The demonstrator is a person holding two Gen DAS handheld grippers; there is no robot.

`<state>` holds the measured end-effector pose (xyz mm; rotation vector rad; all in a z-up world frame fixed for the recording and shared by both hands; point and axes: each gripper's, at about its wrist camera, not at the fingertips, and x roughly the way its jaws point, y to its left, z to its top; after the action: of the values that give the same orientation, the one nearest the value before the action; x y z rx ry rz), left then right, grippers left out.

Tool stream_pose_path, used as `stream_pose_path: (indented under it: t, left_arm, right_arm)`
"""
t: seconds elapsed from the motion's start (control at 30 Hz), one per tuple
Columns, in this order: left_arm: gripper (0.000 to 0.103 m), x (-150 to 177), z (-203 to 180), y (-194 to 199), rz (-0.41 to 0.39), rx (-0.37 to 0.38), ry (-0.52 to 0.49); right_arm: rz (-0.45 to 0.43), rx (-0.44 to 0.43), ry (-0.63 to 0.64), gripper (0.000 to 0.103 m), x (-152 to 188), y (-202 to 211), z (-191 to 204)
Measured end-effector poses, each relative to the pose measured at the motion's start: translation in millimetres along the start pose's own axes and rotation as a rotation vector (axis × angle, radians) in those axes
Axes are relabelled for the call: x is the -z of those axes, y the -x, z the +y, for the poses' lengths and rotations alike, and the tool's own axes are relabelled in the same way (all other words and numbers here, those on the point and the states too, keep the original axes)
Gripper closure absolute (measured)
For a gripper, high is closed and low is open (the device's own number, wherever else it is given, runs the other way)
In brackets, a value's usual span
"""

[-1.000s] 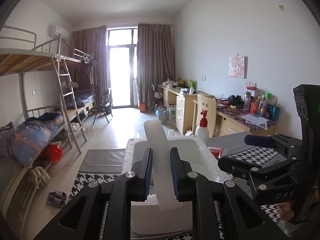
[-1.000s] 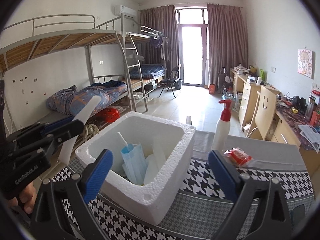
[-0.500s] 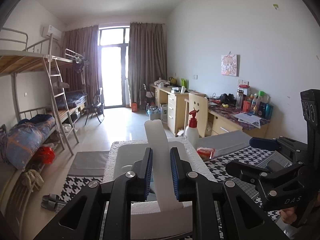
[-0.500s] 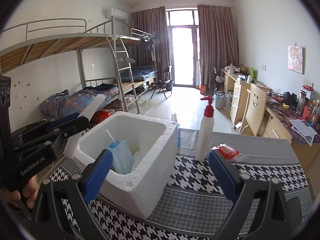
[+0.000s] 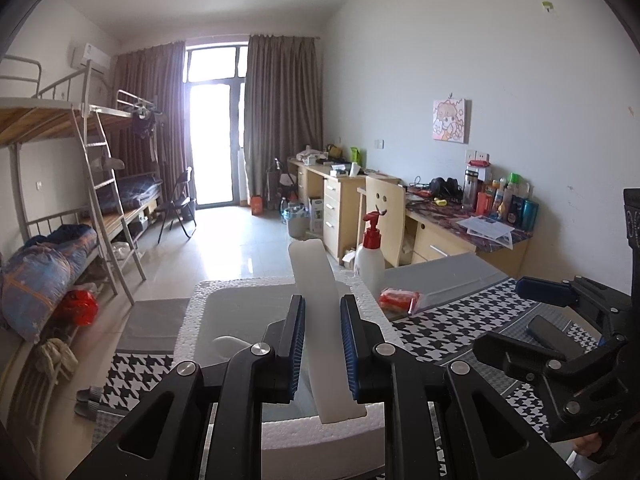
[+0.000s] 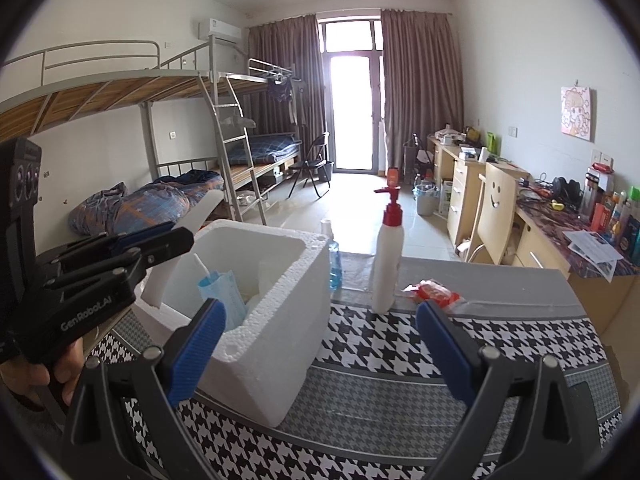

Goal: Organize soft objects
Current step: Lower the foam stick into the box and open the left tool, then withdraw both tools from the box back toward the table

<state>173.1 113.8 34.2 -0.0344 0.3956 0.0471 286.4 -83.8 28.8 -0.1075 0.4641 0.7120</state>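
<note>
Left hand-held gripper point(image 5: 322, 354) clamps one white foam strip point(image 5: 320, 320); right hand-held gripper point(image 6: 320, 364) gapes empty.

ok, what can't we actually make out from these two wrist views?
- Floor of the foam box: in the right wrist view its near wall hides what lies under the blue mask; in the left wrist view the left gripper and its white foam strip cover it.
- Red packet: label too small to read.
- Dark flat thing on the table: partly behind the right gripper, identity unclear.
</note>
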Motion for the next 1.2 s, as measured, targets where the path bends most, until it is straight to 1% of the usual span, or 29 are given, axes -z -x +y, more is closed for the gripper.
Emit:
stream_pose_path:
  t: [0.4, 0.53, 0.6, 0.7, 0.73, 0.77, 0.83, 0.9, 0.97, 1.2]
  left_arm:
    - [0.084, -2, 0, -19, 0.045, -0.017, 0.012]
    - [0.081, -1, 1, -26, 0.061, -0.031, 0.013]
    - [0.079, -1, 2, -33, 0.087, -0.041, 0.014]
    - [0.067, 0, 2, -38, 0.105, -0.048, 0.011]
    - [0.053, 1, 2, -38, 0.104, -0.054, 0.008]
    - [0.033, 1, 2, -37, 0.099, -0.060, 0.005]
    - [0.016, 1, 2, -33, 0.077, -0.079, -0.002]
    - [0.015, 1, 2, -30, 0.060, -0.096, -0.001]
    - [0.008, 0, 4, -30, 0.061, -0.094, 0.004]
    - [0.004, -1, 5, -20, 0.035, -0.110, 0.012]
  right_arm:
    - [0.001, 0.019, -0.003, 0.005, 4, 3, -6]
    - [0.004, 0.026, 0.006, 0.005, 8, 5, -7]
    - [0.006, 0.027, 0.004, 0.005, 9, 6, -8]
    - [0.006, 0.038, 0.002, 0.005, 8, 6, -9]
    - [0.005, 0.040, 0.003, 0.005, 8, 7, -9]
    - [0.006, 0.040, 0.004, 0.005, 8, 7, -9]
    - [0.006, 0.040, 0.000, 0.005, 8, 7, -9]
    - [0.005, 0.045, 0.001, 0.005, 8, 7, -9]
    - [0.002, 0.051, 0.010, 0.005, 9, 8, -7]
    - [-0.006, 0.046, 0.013, 0.005, 8, 12, -5]
